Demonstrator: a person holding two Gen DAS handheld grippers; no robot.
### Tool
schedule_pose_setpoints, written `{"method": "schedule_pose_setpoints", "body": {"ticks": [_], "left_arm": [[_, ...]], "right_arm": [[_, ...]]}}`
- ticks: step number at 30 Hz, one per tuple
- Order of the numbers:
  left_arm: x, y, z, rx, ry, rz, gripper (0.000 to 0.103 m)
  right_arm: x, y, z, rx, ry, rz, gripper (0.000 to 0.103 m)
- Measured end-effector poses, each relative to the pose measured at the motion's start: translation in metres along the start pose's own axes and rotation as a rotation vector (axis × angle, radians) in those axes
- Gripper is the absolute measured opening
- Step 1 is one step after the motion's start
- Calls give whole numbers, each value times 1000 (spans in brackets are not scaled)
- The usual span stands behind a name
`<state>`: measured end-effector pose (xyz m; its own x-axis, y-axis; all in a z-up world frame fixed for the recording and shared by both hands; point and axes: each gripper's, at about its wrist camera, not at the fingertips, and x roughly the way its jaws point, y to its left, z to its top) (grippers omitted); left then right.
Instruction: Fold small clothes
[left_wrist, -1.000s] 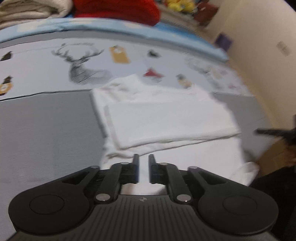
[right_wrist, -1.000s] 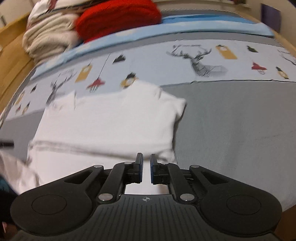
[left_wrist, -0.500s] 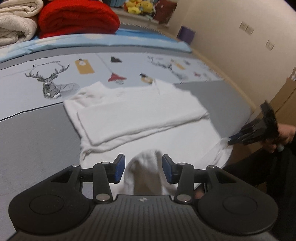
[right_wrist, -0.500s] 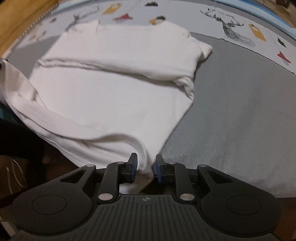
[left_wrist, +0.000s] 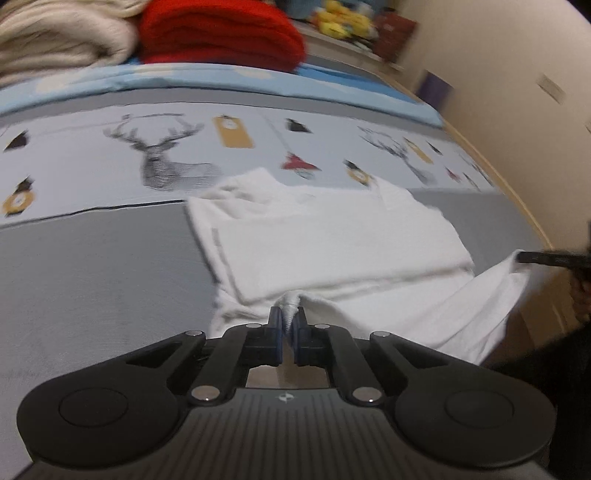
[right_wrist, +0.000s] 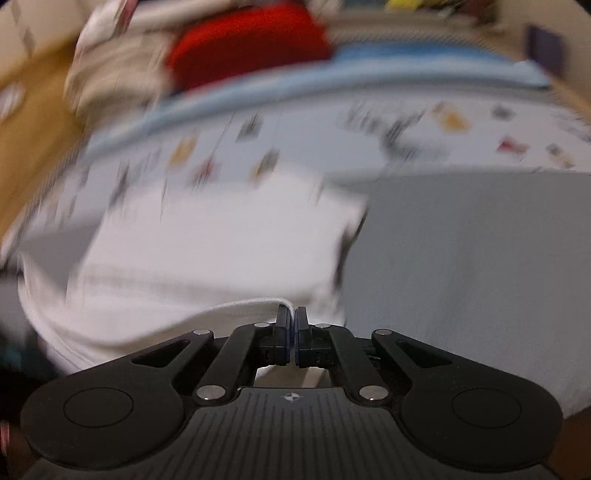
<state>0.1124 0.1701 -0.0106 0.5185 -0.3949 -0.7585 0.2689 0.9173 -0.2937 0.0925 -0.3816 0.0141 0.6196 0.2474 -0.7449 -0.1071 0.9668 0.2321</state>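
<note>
A small white garment (left_wrist: 332, 243) lies partly folded on the grey bedspread (left_wrist: 92, 266), its upper part doubled over. My left gripper (left_wrist: 287, 314) is shut on a bunched bit of the garment's near hem. In the blurred right wrist view the white garment (right_wrist: 221, 236) spreads to the left, and my right gripper (right_wrist: 291, 314) is shut on its near edge, which lifts off the bed. The right gripper (left_wrist: 546, 258) also shows at the far right of the left wrist view, holding the other corner of the hem.
A red blanket (left_wrist: 221, 33) and a cream blanket (left_wrist: 55, 40) are stacked at the head of the bed. A printed band with deer (left_wrist: 162, 155) runs behind the garment. The wooden bed edge (left_wrist: 524, 210) and a wall lie to the right.
Both grippers stood open around the garment's near hem half a second ago and have since closed on it. The hem has lifted a little, and both views have swung upward.
</note>
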Motion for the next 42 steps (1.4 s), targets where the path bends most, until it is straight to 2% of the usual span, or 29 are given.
{"method": "schedule_pose_setpoints", "body": {"ticks": [3,6,10,12,14,16,18,20,22,25,27,29,32,35,38,42], "left_arm": [[7,20,13,-130,-10,31,5],[18,36,27,-245,-5,57,5],[35,41,45,-296,1,97,5],[43,43,54,-315,-5,106,5],[49,47,64,-339,-26,110,6],[51,52,74,-374,-85,91,11],[48,59,81,-393,-150,66,27],[43,67,84,-395,-189,85,28],[44,77,84,-416,-176,91,28],[48,83,81,-416,-123,117,28],[51,81,75,-419,-88,132,28],[59,75,71,-412,-45,131,28],[76,66,67,-373,31,106,28],[93,61,64,-321,91,125,28],[102,59,63,-278,88,162,28],[106,64,67,-311,72,146,30]], "right_arm": [[-1,-4,18,51,-116,-13,1],[12,0,34,61,-175,-52,1],[44,2,49,96,-185,-95,1],[64,2,59,136,-147,-140,1],[80,2,71,178,-149,-142,1],[94,2,83,195,-154,-168,1],[103,-3,91,234,-169,-192,3],[105,-12,96,261,-207,-222,3],[106,-25,97,302,-209,-225,3],[107,-37,93,317,-164,-203,3],[112,-37,87,296,-98,-160,4],[119,-31,80,249,-19,-122,11],[131,-17,70,148,63,-115,18],[141,-13,63,120,107,-121,19],[148,-14,60,137,135,-116,19],[157,-12,63,114,141,-119,19]]}}
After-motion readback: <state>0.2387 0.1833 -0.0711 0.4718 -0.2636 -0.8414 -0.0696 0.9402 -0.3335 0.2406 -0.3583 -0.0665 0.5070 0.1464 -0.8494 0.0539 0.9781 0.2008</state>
